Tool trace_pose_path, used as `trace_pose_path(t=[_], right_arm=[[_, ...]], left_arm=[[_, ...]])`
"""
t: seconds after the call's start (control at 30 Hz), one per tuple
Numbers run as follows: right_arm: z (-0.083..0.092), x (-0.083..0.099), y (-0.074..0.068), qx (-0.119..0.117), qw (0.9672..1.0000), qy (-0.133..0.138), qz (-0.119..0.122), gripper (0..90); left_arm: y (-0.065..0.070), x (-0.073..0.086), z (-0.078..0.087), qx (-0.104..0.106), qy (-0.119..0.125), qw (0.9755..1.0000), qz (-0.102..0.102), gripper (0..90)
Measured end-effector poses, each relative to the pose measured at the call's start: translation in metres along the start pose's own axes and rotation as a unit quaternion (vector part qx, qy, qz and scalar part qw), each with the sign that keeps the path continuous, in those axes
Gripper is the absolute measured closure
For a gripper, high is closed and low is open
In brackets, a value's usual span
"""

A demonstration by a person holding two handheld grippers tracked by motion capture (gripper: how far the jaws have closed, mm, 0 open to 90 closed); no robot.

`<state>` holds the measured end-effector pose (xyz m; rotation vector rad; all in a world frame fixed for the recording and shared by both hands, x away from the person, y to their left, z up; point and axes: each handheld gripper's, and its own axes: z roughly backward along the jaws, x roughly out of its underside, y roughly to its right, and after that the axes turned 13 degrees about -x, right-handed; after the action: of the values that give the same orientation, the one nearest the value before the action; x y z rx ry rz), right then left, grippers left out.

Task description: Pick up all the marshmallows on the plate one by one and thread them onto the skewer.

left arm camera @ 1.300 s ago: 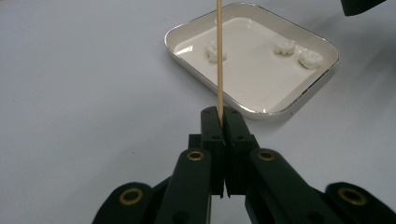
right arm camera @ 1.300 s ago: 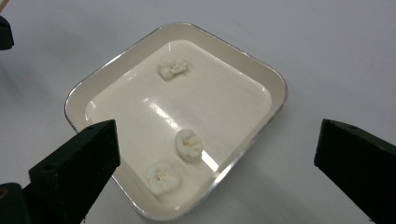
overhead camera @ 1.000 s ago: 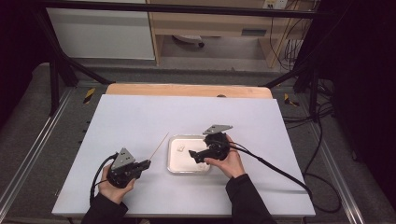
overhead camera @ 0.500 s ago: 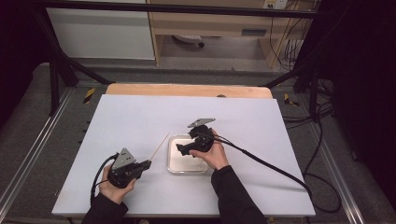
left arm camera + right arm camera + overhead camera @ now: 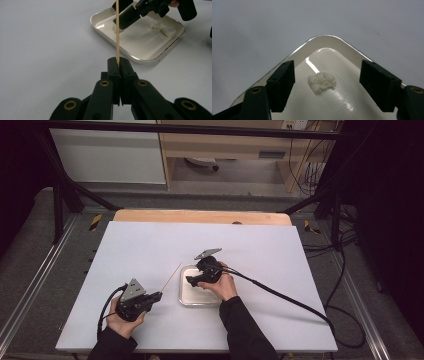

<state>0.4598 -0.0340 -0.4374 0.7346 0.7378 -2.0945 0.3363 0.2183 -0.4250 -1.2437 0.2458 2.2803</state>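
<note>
The left tool point(image 5: 119, 65) pinched a thin wooden skewer point(image 5: 117, 30) pointing toward one o'clock over the white counter point(image 5: 140, 245). The right tool point(image 5: 327, 83) hung spread above a white tray point(image 5: 299, 53), a white lump point(image 5: 322, 82) lying between its jaws, untouched.

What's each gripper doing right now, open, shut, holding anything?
Left gripper: shut on the wooden skewer.
Right gripper: open, holding nothing, jaws either side of a white lump in the tray.
</note>
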Motion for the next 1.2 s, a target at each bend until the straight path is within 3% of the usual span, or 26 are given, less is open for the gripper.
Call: trace_pose_path(t=[0.2,0.67,1.0,1.2], right_arm=[[-0.006,0.003,0.001,0.004,0.9998,-0.015,0.014,40.8],[-0.007,0.006,-0.002,0.002,0.9987,-0.018,0.049,61.1],[-0.005,0.006,-0.002,-0.003,0.999,-0.017,0.041,69.7],[0.005,0.001,-0.005,-0.014,0.9992,-0.01,0.035,71.7]], left_arm=[[-0.001,0.0,0.0,0.0,0.0,1.0,0.0,88.9],[0.001,0.0,-0.001,0.0,-0.001,1.0,-0.001,88.8],[0.002,0.0,-0.001,0.0,-0.001,1.0,-0.003,88.9],[0.002,0.0,-0.001,0.0,0.0,1.0,-0.003,88.8]])
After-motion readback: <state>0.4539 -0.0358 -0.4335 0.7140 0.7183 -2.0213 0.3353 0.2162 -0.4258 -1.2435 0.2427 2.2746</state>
